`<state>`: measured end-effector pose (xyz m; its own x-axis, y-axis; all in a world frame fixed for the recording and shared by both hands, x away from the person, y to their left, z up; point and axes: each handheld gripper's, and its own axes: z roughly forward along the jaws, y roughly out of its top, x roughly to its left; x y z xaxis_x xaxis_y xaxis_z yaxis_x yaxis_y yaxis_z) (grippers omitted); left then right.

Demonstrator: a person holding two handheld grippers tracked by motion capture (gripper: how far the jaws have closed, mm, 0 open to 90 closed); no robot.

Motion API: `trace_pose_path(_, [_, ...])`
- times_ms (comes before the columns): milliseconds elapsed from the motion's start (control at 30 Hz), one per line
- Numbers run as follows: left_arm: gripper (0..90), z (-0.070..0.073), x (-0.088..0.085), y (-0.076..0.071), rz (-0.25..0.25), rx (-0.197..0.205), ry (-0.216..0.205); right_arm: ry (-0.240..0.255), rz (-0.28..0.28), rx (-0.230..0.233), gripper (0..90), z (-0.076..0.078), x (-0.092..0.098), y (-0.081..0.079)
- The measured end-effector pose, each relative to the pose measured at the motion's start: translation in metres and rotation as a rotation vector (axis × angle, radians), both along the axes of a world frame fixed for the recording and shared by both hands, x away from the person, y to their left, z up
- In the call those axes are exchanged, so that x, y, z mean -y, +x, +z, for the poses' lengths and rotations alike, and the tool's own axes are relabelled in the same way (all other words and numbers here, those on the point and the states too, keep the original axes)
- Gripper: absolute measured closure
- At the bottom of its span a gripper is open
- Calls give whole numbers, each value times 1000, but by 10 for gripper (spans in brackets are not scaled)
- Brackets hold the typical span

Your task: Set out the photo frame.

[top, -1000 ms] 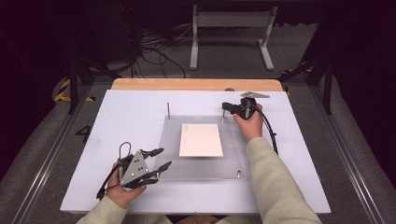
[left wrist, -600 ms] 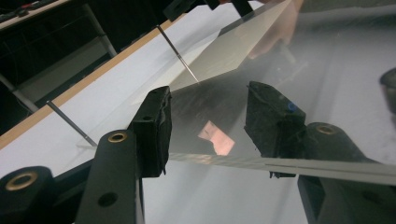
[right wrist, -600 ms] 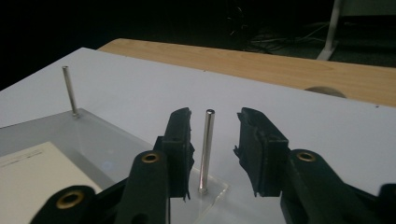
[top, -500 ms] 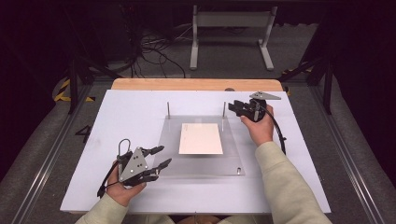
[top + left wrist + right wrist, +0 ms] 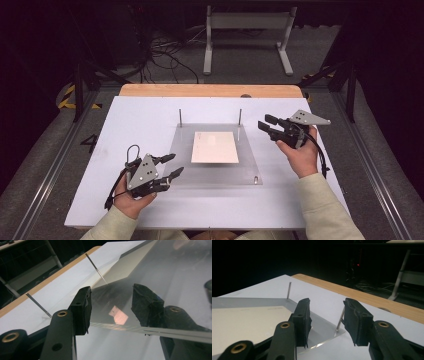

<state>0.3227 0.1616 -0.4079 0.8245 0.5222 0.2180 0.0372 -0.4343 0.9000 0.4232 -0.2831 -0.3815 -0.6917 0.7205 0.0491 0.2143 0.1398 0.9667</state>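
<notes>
- My right gripper (image 5: 266,126) has just been opening; its jaws stand apart, empty, beside the far right pin (image 5: 340,320).
- My left gripper (image 5: 171,166) is half open, holding nothing, at the clear plate's (image 5: 220,172) near left edge.
- The plate's edges blur in glare in the left gripper view; the high view shows the white sheet (image 5: 215,147) on it whole.

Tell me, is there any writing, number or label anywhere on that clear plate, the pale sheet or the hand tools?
None can be read.
Pale sheet on the clear plate: faint marks near its top edge, too small and blurred to read.
Left gripper and right gripper: no lettering visible.
Floor at the left: yellow and black hazard stripes, a sign without words.
</notes>
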Motion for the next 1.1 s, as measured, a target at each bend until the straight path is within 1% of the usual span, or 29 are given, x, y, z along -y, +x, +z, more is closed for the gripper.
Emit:
trace_pose_path(67, [489,1,0,1,0,-5,-5,-13,9,24,553,2,2,-9])
trace_pose_path(100, [488,1,0,1,0,-8,-3,-19,16,47,552,3,4,-15])
trace_pose_path(133, [487,1,0,1,1,-8,-6,-14,19,57,548,3,5,-20])
trace_pose_path(200, [487,3,0,2,1,-11,1,-23,33,45,540,4,5,-26])
trace_pose_path(233, [487,3,0,2,1,-13,0,-23,41,51,534,5,5,-30])
trace_pose_path(300, [487,3,0,2,1,-14,-2,-4,62,48,519,7,5,-37])
trace_pose_path(367, [487,4,-1,3,-1,-17,2,-26,92,53,502,9,6,-44])
trace_pose_path(400, [487,4,-1,3,-1,-17,2,-26,92,53,502,9,6,-44])
trace_pose_path(433, [487,4,-1,3,0,-13,0,-38,109,38,487,9,7,-47])
trace_pose_path(500, [487,4,-1,4,-1,-17,0,-56,126,-13,456,8,8,-52])
trace_pose_path(567, [486,5,-1,4,-5,-23,2,-71,166,-64,434,6,9,-55])
trace_pose_path(600, [483,5,-1,5,-6,-25,-3,-84,182,-75,431,4,9,-56])
trace_pose_path(667, [479,5,-1,6,-8,-27,-9,-114,190,-72,402,-1,10,-58])
trace_pose_path(700, [477,5,-1,6,-8,-28,-10,-140,194,-67,386,-4,10,-59])
trace_pose_path(767, [476,5,-1,6,-9,-31,-10,-186,205,-51,366,-7,9,-61])
trace_pose_path(833, [475,5,-1,6,-9,-34,-12,-218,222,-30,336,-9,7,-64])
trace_pose_path(1000, [473,5,-1,6,-8,-33,-12,-272,279,17,293,-14,-2,-72])
trace_pose_path(1033, [473,5,-1,6,-9,-33,-12,-272,279,17,293,-14,-2,-72])
trace_pose_path(1100, [473,5,-1,6,-9,-33,-13,-267,308,20,267,-16,-10,-74])
